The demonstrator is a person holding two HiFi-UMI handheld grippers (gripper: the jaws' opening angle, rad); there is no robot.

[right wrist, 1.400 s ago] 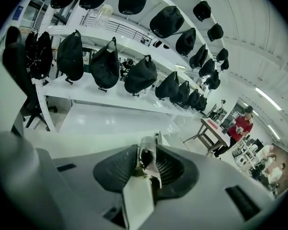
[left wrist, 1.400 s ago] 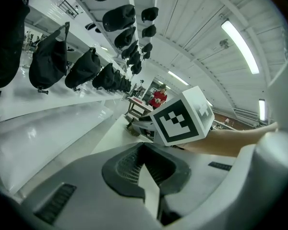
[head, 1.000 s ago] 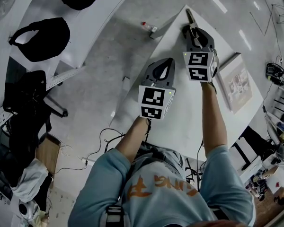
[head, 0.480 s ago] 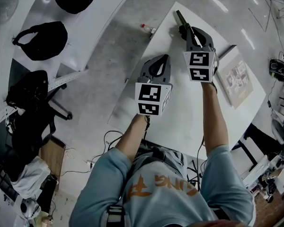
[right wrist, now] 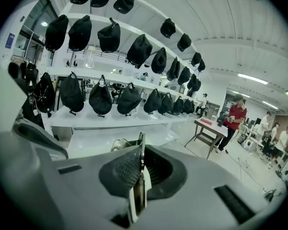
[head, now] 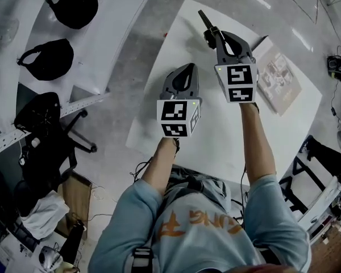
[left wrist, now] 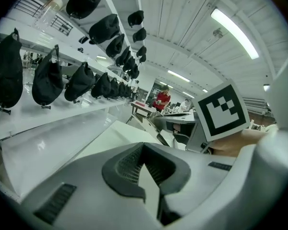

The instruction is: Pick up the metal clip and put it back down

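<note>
Head view: your right gripper is at upper centre over the white desk, with the metal clip sticking out past its fingers. Your left gripper is just lower left of it.
Left gripper view: fingers together, nothing between them.
Right gripper view: fingers clamped on the metal clip's thin edge, mid-frame.

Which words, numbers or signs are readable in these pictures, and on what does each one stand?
"ING": orange shirt print, roughly legible; the rest is unclear.
Left cube, right cube: black square marker patterns only, no letters.
Board on the table: print too blurred to read.
Blue sign in the right gripper view: too small to read.
</note>
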